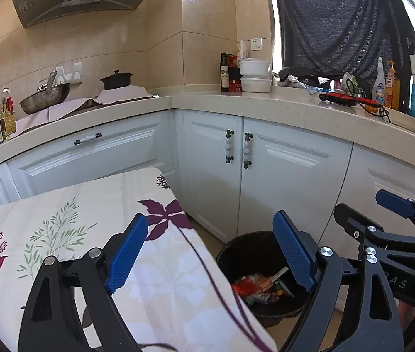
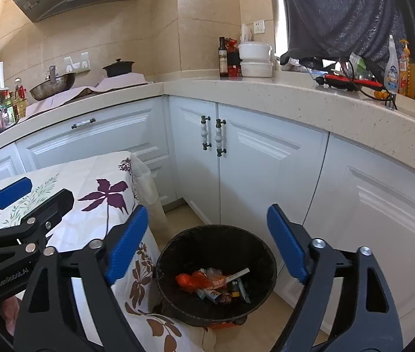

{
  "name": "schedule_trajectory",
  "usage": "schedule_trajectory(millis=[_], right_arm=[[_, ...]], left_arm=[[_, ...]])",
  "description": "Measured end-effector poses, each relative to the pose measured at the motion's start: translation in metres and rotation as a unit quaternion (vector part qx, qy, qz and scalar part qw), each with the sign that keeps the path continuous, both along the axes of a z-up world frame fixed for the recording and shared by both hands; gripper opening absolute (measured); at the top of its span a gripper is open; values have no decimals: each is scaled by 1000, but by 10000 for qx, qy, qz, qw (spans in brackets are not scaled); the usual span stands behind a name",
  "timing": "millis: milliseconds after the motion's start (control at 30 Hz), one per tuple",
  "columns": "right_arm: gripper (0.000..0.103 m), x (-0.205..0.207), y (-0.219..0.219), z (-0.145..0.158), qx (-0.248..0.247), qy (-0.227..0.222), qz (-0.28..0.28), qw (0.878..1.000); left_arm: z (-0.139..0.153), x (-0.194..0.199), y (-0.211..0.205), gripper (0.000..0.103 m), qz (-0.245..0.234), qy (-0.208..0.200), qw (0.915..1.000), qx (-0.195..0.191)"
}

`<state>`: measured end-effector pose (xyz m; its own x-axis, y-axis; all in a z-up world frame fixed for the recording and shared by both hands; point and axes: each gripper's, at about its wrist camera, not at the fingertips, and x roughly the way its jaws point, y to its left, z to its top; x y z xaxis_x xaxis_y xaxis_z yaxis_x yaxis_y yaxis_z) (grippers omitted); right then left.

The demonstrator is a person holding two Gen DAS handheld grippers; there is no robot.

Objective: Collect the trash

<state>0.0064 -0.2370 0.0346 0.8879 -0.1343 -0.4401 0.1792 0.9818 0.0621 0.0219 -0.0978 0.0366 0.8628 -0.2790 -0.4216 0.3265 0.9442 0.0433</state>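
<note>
White corner cabinets point(image 2: 266, 158) stand at the far side. Near left is a floral-clothed table point(image 1: 69, 228). Right of it on the floor sits a black trash bin point(image 2: 216, 270) holding wrappers point(image 2: 216, 284). Left gripper point(image 1: 210, 252) and right gripper point(image 2: 207, 243) are both spread wide, gripping nothing.

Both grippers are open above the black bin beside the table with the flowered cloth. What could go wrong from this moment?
1. The left gripper and right gripper are open, empty and close together; they might bump each other.
2. The tablecloth hangs right beside the trash bin, so a finger could snag it.
3. The trash lies deep in the bin; reaching in might tip the bin.
</note>
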Motion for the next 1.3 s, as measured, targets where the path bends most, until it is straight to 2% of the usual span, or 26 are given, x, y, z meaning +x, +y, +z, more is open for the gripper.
schedule_trajectory(millis=[133,567,700,1300], right_arm=[[87,-12,8,3,-11,-67,-26,10000],[89,-38,30,11,-159,-153,101,9997],[89,-43,36,12,-192,-163,141,9996],[89,-51,45,11,-248,-194,155,9994]], left_arm=[[1,-11,13,85,54,-75,9999,52],[2,-32,50,85,397,36,9992,-84],[5,-40,60,86,522,-37,9985,-165],[3,-46,69,86,625,53,9979,-167]])
